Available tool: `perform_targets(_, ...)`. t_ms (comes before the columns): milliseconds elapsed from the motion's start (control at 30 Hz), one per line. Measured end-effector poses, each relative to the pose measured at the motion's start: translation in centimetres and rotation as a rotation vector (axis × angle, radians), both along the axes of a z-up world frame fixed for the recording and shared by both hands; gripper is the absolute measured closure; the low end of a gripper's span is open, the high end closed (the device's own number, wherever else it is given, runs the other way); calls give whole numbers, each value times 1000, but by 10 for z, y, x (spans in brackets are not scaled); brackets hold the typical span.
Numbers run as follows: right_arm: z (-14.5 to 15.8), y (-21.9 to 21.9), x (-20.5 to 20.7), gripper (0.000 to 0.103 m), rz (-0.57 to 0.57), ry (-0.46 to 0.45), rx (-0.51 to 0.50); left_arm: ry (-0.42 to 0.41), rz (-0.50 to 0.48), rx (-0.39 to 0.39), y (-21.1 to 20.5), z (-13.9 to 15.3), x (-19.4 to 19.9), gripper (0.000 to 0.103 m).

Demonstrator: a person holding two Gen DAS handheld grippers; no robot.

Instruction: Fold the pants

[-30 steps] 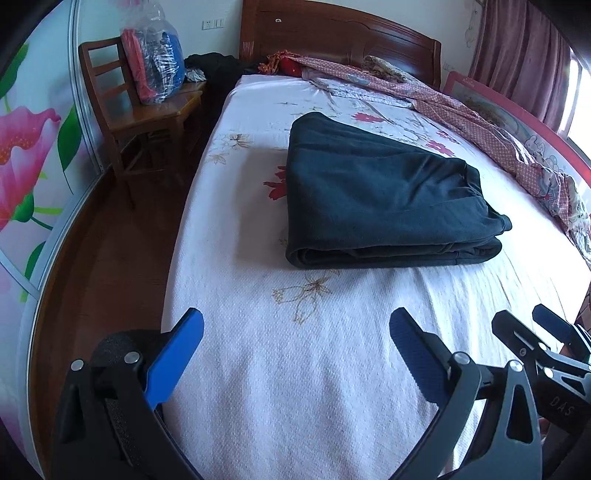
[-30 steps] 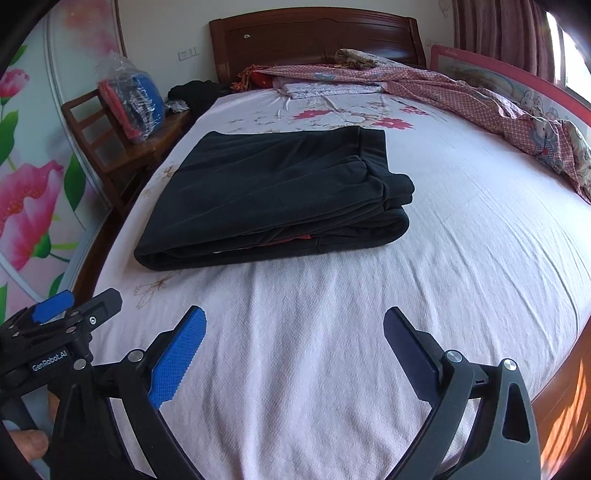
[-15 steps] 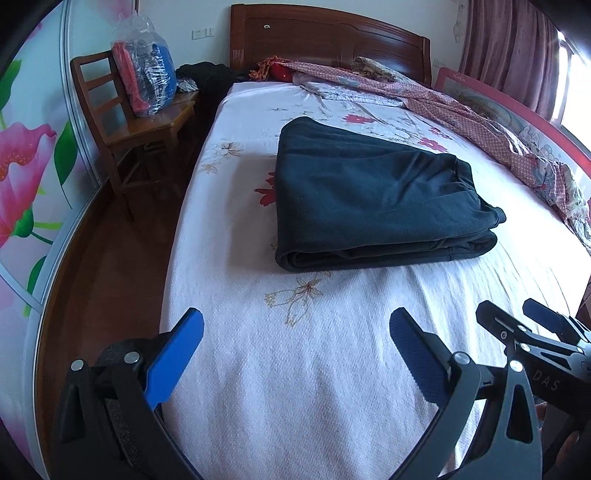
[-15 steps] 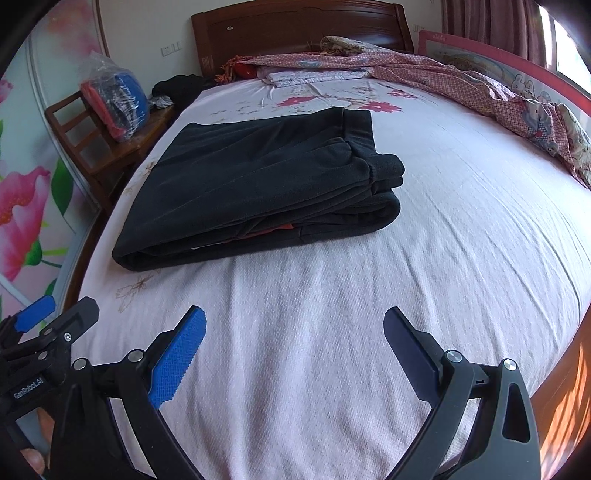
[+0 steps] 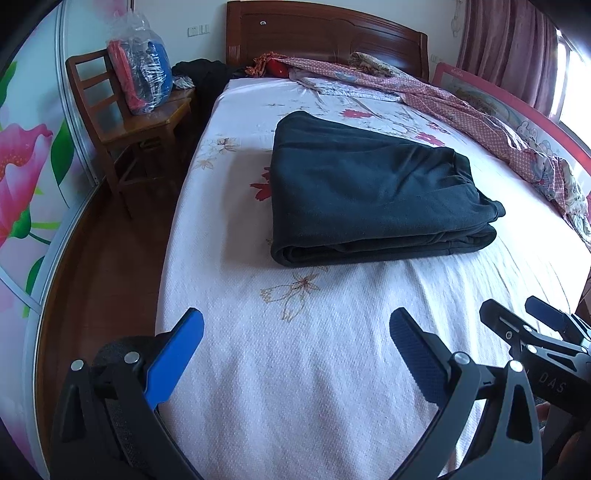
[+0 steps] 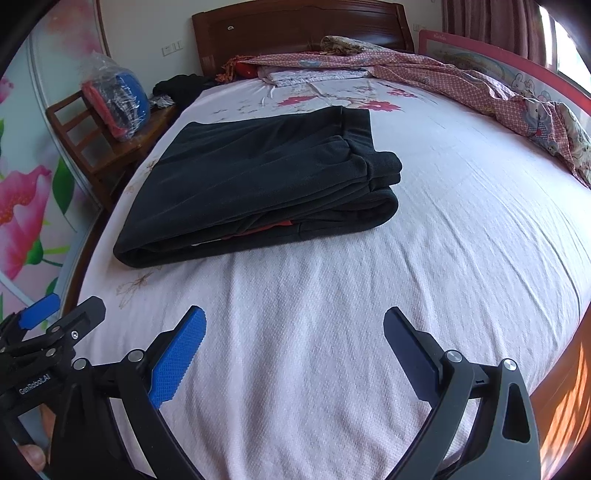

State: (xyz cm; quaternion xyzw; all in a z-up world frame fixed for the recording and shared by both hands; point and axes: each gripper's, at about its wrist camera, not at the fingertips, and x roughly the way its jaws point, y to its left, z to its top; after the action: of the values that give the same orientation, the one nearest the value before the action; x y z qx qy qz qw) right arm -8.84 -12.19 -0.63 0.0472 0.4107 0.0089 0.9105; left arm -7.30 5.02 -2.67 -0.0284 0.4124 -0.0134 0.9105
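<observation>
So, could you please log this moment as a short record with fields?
pants: dark pants folded into a flat stack, a bit of red showing at the near edge
surface: white floral bed sheet
left gripper: open, empty, short of the pants
right gripper: open, empty, short of the pants
beside bed: wooden chair bearing a plastic-wrapped bundle

Both wrist views low over the bed [image 5: 295,387], facing the headboard [image 6: 295,33], sharing folded pants [image 5: 369,192]

Black tongs [image 5: 295,347]; blue, perhaps ribbed pads [image 6: 177,360]
</observation>
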Motion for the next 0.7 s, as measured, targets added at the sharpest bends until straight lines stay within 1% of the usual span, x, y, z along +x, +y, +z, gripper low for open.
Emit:
perform_targets(33,2,-1,-1,7,5,-11,14,-7,0,-2,0,1,-1,2)
perform_targets(100,6,-3,-2,7,-1,-26,15,-33,-7,-35,1,5,-3,2)
perform_targets(167,8,-4,-2,7,-4,-29,6,-49,-5,-12,-2,7,-5,2)
perform_targets(200,7,-5,-1,7,-10,-25,3,-46,-9,4,-4,6,-4,2)
perform_targets(333,2,-12,2,7,-27,0,21,-23,2,16,-4,3,-1,2)
perform_targets(533,2,-6,2,7,-9,-2,9,9,22,11,-1,-3,2,2)
perform_targets(700,5,-3,2,7,3,-12,4,-5,4,22,-6,0,-1,2)
